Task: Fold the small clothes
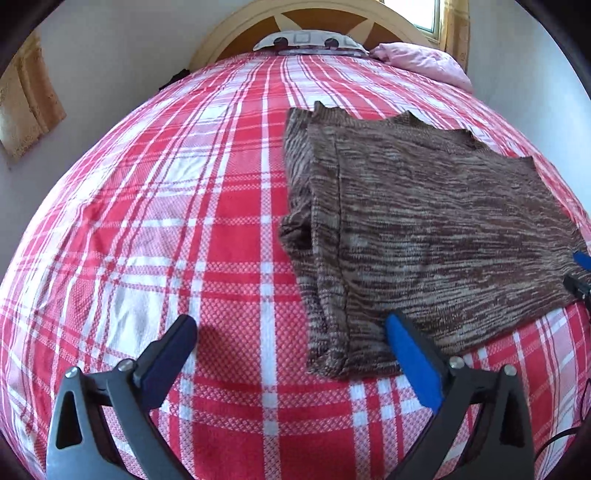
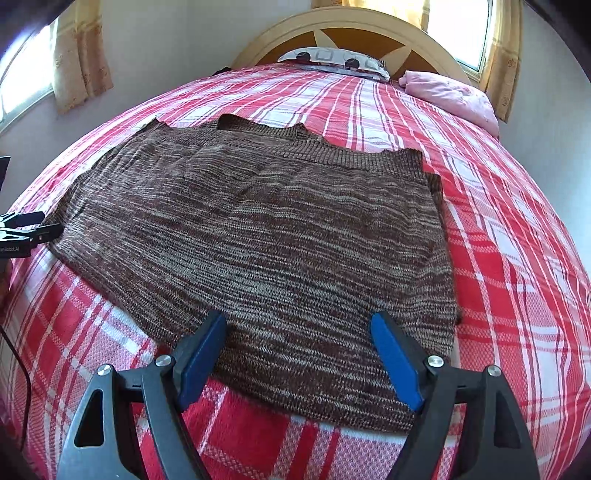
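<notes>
Left wrist view: my left gripper [image 1: 291, 332] gapes empty beside the marled brown knit garment [image 1: 424, 229]; my right gripper [image 2: 299, 328] spreads above its ribbed weave, plaid bedspread [image 2: 517, 258] beneath.

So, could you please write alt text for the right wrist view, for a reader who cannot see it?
A brown marled knit garment lies flat on a bed with a red and white plaid cover. The right gripper hangs over its near hem, jaws open and holding nothing. Behind are a patterned pillow, a pink pillow and an arched headboard.
</notes>
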`<state>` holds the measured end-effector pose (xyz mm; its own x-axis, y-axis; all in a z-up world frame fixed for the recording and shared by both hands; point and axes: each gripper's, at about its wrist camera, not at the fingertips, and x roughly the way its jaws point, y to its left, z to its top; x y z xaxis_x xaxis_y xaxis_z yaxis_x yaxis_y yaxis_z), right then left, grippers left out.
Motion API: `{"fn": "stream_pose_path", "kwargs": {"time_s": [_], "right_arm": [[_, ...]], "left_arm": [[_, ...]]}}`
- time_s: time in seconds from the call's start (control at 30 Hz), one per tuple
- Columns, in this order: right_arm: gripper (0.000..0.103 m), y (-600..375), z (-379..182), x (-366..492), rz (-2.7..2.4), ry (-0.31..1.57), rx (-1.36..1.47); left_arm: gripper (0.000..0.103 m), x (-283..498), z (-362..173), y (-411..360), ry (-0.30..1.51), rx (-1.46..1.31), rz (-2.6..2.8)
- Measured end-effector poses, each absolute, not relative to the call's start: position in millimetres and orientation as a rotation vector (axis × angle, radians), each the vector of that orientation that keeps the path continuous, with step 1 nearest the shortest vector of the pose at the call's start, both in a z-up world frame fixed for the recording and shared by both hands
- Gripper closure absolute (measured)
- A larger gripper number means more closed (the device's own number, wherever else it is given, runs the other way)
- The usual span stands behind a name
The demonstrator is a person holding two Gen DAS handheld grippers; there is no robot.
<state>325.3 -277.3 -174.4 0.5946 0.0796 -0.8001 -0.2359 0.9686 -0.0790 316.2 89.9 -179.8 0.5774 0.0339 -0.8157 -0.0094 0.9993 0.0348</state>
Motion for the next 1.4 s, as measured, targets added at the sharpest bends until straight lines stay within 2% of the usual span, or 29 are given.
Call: {"fn": "stream_pose_path", "kwargs": {"time_s": [0.6,0.73,0.87,1.1,1.27,1.4], "right_arm": [[0.022,-275.3,-175.9,318.0,0.163,0.955,-0.204],[0.022,-269.7,-160.2,316.7,0.139,0.951,-0.176],[0.022,-224.5,-134.2,326.5,0.198,0.860,-0.192],[0.022,-173.2,-183.3,358.3,0.270,0.968,-0.168],[0.022,-196.8,-185.7,340.2,0.315,1.005,-0.073],[0.022,-190.3,-175.6,328.1,0.301,0.982,-0.132]], "left_arm": [[0.000,299.0,-181.7,95.4,0.942,0.042,0.004],[0.000,299.4,-181.7,94.9,0.942,0.042,0.003],[0.000,300.0,-181.7,94.1,0.944,0.047,0.006],[0.000,292.4,-181.6,96.7,0.938,0.037,-0.005],[0.000,280.9,-179.3,100.1,0.927,0.025,-0.038],[0.000,272.2,-173.5,110.2,0.916,-0.012,-0.051]]}}
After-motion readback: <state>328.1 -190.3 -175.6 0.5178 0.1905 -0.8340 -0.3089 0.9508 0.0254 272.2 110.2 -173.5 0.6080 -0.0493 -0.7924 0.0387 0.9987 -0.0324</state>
